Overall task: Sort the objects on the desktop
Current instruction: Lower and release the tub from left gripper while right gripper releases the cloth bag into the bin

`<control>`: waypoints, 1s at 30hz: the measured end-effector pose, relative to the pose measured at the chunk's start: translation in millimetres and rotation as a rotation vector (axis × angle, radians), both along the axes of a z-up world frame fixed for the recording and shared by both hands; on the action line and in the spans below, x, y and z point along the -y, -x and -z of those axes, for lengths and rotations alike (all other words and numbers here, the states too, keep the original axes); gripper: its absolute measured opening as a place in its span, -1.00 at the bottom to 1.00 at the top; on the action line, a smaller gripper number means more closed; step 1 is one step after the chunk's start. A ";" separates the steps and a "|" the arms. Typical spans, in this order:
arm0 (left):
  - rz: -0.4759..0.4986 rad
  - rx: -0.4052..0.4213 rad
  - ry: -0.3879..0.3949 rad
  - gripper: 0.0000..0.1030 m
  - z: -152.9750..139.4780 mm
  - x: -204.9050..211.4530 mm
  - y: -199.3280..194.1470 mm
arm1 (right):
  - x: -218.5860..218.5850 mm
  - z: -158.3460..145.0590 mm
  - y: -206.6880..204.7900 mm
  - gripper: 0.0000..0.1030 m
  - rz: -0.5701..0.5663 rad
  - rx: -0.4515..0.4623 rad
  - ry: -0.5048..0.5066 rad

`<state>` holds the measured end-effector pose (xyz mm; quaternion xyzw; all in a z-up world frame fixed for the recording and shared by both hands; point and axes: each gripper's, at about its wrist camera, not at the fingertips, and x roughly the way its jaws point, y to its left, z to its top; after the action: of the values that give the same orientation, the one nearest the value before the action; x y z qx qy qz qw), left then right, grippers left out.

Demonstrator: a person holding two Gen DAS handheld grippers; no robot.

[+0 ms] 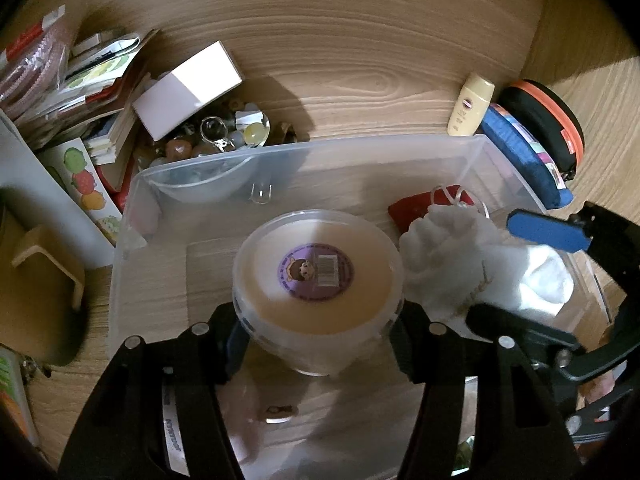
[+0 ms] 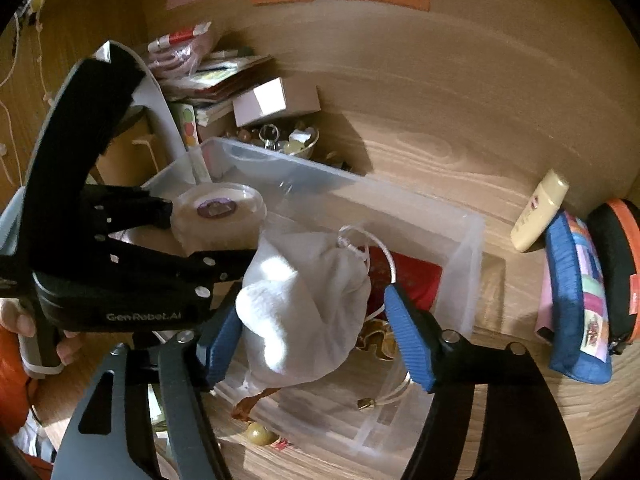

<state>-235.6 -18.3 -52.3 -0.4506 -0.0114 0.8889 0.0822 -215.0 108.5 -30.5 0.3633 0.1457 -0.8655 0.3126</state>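
Note:
A clear plastic bin stands on the wooden desk. My left gripper is shut on a round lidded tub with a purple sticker, held over the bin; the tub also shows in the right wrist view. A white drawstring pouch lies in the bin over a red packet. My right gripper is open, its blue pads either side of the pouch, the left pad touching it.
A cream bottle, a blue pouch and a black-and-orange case lie right of the bin. A white box, a bowl of beads and stacked papers crowd the back left.

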 end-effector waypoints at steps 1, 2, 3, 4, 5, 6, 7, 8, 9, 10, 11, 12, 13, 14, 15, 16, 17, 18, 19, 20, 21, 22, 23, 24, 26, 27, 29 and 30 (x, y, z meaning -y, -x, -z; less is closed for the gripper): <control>0.001 0.000 -0.001 0.16 -0.1 0.6 -0.3 | -0.3 -1.7 -1.2 0.29 0.001 -0.005 0.000; 0.003 0.000 -0.002 0.16 -0.5 0.8 -0.7 | -0.8 -3.8 -2.6 0.29 0.002 -0.011 0.000; 0.003 0.001 -0.001 0.16 -0.8 1.0 -1.2 | -1.3 -5.3 -3.7 0.30 0.003 -0.015 0.000; 0.003 0.002 -0.003 0.17 -1.2 1.3 -1.6 | -2.0 -6.6 -4.7 0.30 0.004 -0.018 0.001; 0.001 0.003 -0.005 0.17 -1.7 1.5 -2.0 | -3.1 -7.9 -5.7 0.32 0.008 -0.022 0.001; 0.001 0.004 -0.006 0.17 -2.1 2.1 -2.7 | -3.9 -8.9 -6.7 0.33 0.011 -0.025 0.002; 0.001 0.006 -0.009 0.17 -3.0 2.3 -3.3 | -5.3 -10.0 -7.8 0.34 0.014 -0.026 0.005; -0.001 0.006 -0.012 0.18 -3.8 2.3 -4.7 | -7.0 -11.4 -8.7 0.34 0.018 -0.026 0.010; 0.000 0.007 -0.014 0.18 -4.2 2.7 -5.5 | -8.2 -12.3 -9.5 0.35 0.021 -0.027 0.013; 0.000 0.007 -0.016 0.18 -4.7 2.8 -6.5 | -9.8 -13.4 -10.8 0.35 0.026 -0.029 0.015; -0.001 0.007 -0.017 0.18 -5.4 3.0 -7.6 | -11.4 -14.5 -11.9 0.35 0.030 -0.030 0.016; -0.003 0.007 -0.018 0.18 -6.0 2.7 -8.2 | -12.8 -15.4 -13.0 0.36 0.034 -0.030 0.017; -0.005 0.007 -0.019 0.18 -6.6 2.9 -9.2 | -14.3 -16.4 -14.3 0.36 0.038 -0.031 0.019; -0.007 0.008 -0.022 0.19 -7.4 3.1 -10.6 | -16.0 -17.5 -15.8 0.38 0.043 -0.031 0.022; -0.005 0.010 -0.023 0.19 -7.9 3.4 -11.6 | -17.0 -18.2 -16.8 0.42 0.046 -0.031 0.025; -0.006 0.011 -0.023 0.19 -8.6 3.7 -12.8 | -18.1 -19.3 -18.2 0.45 0.049 -0.031 0.028; -0.006 0.014 -0.026 0.19 -9.2 4.1 -14.2 | -19.6 -21.2 -20.3 0.48 0.052 -0.033 0.032; -0.007 0.018 -0.029 0.19 -10.0 4.6 -15.6 | -20.6 -22.3 -22.0 0.48 0.054 -0.035 0.034; -0.008 0.020 -0.033 0.19 -11.1 4.9 -16.9 | -21.7 -24.0 -24.3 0.48 0.054 -0.039 0.035; -0.008 0.022 -0.035 0.19 -11.8 5.3 -18.1 | -22.9 -25.9 -27.2 0.48 0.056 -0.045 0.037; -0.009 0.023 -0.037 0.19 -12.7 5.6 -19.6 | -23.8 -27.5 -29.3 0.48 0.057 -0.048 0.039; -0.010 0.024 -0.038 0.19 -13.6 5.9 -21.8 | -24.6 -28.9 -31.7 0.48 0.058 -0.051 0.041; -0.008 0.019 -0.047 0.21 -16.0 6.5 -24.6 | -25.9 -30.7 -34.4 0.48 0.060 -0.056 0.042; -0.005 0.017 -0.052 0.22 -17.7 7.0 -26.8 | -26.6 -31.9 -36.1 0.48 0.061 -0.060 0.043; -0.018 -0.012 -0.039 0.40 -25.2 7.8 -33.5 | -28.0 -34.1 -41.0 0.48 0.064 -0.064 0.046; -0.026 -0.038 -0.027 0.47 -30.0 8.8 -37.4 | -28.6 -35.0 -42.7 0.49 0.066 -0.065 0.047; -0.032 -0.083 -0.019 0.55 -42.4 10.5 -46.9 | -29.6 -37.5 -47.3 0.49 0.066 -0.068 0.051; -0.034 -0.100 -0.019 0.56 -49.0 11.6 -51.8 | -30.4 -38.6 -50.4 0.49 0.068 -0.072 0.053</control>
<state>-183.7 -29.9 -3.3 -0.4044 -0.0232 0.9115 0.0718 -164.6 138.9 8.1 0.3285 0.1216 -0.8916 0.2870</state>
